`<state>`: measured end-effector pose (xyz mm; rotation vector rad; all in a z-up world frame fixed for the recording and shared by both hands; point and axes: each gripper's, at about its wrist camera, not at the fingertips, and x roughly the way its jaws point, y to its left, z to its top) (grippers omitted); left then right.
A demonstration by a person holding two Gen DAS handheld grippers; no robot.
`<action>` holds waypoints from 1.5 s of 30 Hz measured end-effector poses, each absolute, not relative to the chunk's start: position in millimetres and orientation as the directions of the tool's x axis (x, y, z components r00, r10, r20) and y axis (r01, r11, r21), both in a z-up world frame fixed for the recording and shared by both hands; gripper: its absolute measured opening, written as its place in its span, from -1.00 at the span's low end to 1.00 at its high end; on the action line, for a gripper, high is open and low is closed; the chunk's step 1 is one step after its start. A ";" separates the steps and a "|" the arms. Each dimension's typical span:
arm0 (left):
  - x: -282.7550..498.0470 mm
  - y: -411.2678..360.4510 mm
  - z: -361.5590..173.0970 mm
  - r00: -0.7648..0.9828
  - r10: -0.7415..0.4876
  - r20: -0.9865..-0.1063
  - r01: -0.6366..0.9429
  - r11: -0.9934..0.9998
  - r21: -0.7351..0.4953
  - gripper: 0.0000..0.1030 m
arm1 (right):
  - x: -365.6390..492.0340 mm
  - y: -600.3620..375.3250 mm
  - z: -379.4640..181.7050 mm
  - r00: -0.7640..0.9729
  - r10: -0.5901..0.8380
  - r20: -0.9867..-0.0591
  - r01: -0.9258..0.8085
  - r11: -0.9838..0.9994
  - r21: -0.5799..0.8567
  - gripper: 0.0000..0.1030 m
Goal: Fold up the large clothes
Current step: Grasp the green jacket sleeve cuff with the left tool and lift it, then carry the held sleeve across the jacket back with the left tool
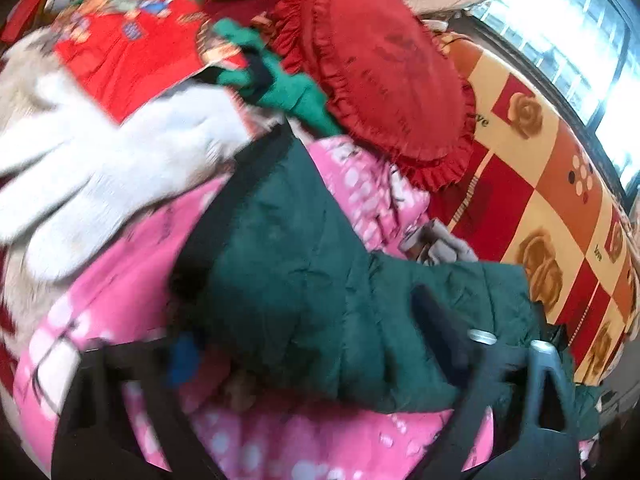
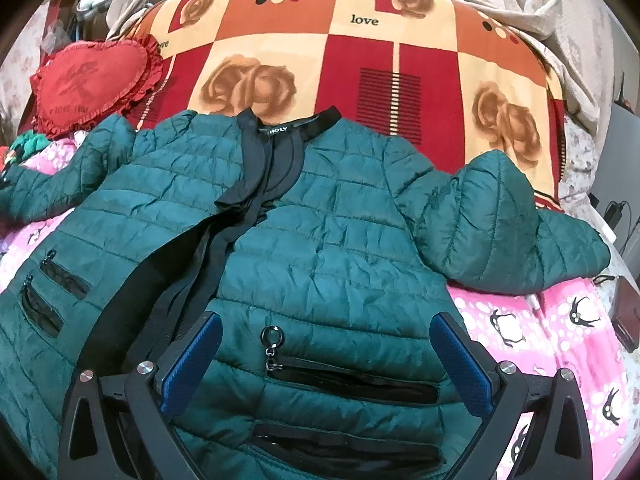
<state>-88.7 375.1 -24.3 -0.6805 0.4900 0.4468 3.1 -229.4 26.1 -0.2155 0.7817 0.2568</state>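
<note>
**One green jacket spread on the bed, two grippers over it**

Nearest the right wrist camera, the right hand-held gripper (image 2: 326,364) hangs released over the jacket's lower front, its two blue-padded fingers (image 2: 192,364) spread wide with nothing between them. Between those fingers lies one zip pocket (image 2: 352,380) with a ring pull (image 2: 273,336); a second pocket opening shows below it, and two more zipped slots (image 2: 52,288) sit on the other front panel, four in all. The one dark green quilted jacket (image 2: 320,240) lies front-up and open on a pink penguin-print blanket (image 2: 540,320), one sleeve (image 2: 500,224) folded inward on the right of the view, the other (image 2: 60,176) trailing off left. A black collar band carries a label (image 2: 276,131) reading "HOLY"; any letters before that are hidden.

Beyond it stretches a checked bedspread (image 2: 360,52) with rose motifs, four roses countable in this view, and the word "love" printed twice. One red heart-shaped frilled cushion (image 2: 92,84) rests at the far left, its writing too faint to read.

From the blurred left wrist view, the left hand-held gripper (image 1: 320,380) has jacket fabric (image 1: 300,260) bunched over it; whether it is clenched I cannot tell. Beyond lie a white plush item (image 1: 100,168) and a red printed cloth (image 1: 132,60).
</note>
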 end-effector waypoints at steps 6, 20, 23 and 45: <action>-76.5 391.1 -23.8 0.780 0.234 -0.581 -0.562 0.669 -0.486 -0.01 | 4.4 -226.9 23.2 0.675 0.143 -0.724 -0.311 0.945 -0.104 0.99; -53.1 394.8 -22.5 0.812 0.206 -0.546 -0.505 0.718 -0.479 -0.01 | 20.9 -232.0 -16.2 0.521 0.135 -0.843 -0.302 0.953 -0.034 1.00; -46.9 400.3 -25.3 0.797 0.216 -0.564 -0.527 0.706 -0.474 -0.01 | 21.6 -230.3 -19.7 0.502 0.133 -0.855 -0.311 0.950 -0.035 1.00; -80.2 342.5 129.3 0.799 0.425 -0.426 -0.582 0.725 -0.369 -0.77 | 73.9 -319.6 77.7 0.639 0.257 -0.725 0.045 0.929 0.369 0.99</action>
